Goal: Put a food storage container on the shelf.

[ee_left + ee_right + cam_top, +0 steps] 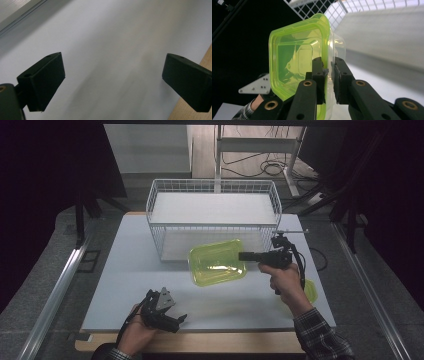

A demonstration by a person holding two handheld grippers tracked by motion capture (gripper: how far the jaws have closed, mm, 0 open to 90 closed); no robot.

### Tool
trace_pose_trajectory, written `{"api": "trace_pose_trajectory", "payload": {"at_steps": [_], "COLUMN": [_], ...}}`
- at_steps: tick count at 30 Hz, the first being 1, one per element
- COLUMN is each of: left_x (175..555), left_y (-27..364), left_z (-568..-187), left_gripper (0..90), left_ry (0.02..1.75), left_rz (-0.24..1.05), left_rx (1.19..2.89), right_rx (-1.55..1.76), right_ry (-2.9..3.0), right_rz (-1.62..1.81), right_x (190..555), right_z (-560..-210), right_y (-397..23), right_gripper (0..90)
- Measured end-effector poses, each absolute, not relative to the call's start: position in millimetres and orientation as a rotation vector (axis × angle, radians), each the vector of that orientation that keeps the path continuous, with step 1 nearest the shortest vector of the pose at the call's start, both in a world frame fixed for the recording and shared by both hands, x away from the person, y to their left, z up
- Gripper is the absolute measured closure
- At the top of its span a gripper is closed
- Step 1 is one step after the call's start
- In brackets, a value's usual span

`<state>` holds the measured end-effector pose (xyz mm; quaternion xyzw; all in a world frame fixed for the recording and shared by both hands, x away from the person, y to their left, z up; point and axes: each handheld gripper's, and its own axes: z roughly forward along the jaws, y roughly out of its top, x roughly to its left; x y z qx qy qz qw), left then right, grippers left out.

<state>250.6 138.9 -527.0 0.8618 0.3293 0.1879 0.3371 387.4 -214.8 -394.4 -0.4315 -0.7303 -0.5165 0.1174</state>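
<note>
High view: pale table (125,285), left gripper (170,317) fingers apart, right gripper (245,256) fingers clamped on green container (215,262).

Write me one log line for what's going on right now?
right gripper: shut on green-lidded container, held above table before wire basket | left gripper: open, holding nothing, low near table's front edge

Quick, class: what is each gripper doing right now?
Left gripper: open, holding nothing.
Right gripper: shut on the green container.
</note>
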Motion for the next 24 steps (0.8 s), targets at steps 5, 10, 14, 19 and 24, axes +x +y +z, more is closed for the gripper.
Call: {"api": "trace_pose_trajectory", "payload": {"at_steps": [5,10,14,19,24], "left_x": [250.7,250.7,250.6,250.5,250.4], "left_y": [138.9,138.9,138.7,138.7,138.5], "left_z": [-527.1,-527.1,-527.4,-527.2,-527.4], "left_gripper": [4.4,4.4,4.4,4.3,4.3], "left_ry": [0.855,0.854,0.850,0.847,0.845], "left_rz": [0.494,0.495,0.499,0.504,0.506], "left_rx": [2.248,2.246,2.249,2.251,2.253], "right_rx": [-1.260,-1.253,-1.253,-1.263,-1.289], "right_ry": [-2.132,-2.132,-2.126,-2.128,-2.124], "right_rz": [-1.552,-1.593,-1.624,-1.652,-1.676], "right_x": [396.6,403.8,410.9,420.4,431.1], "right_z": [-376.3,-359.0,-347.4,-334.3,-324.6], "right_y": [-213.6,-211.7,-209.9,-206.6,-205.4], "right_gripper": [80.6,80.6,80.6,80.6,80.6]}}
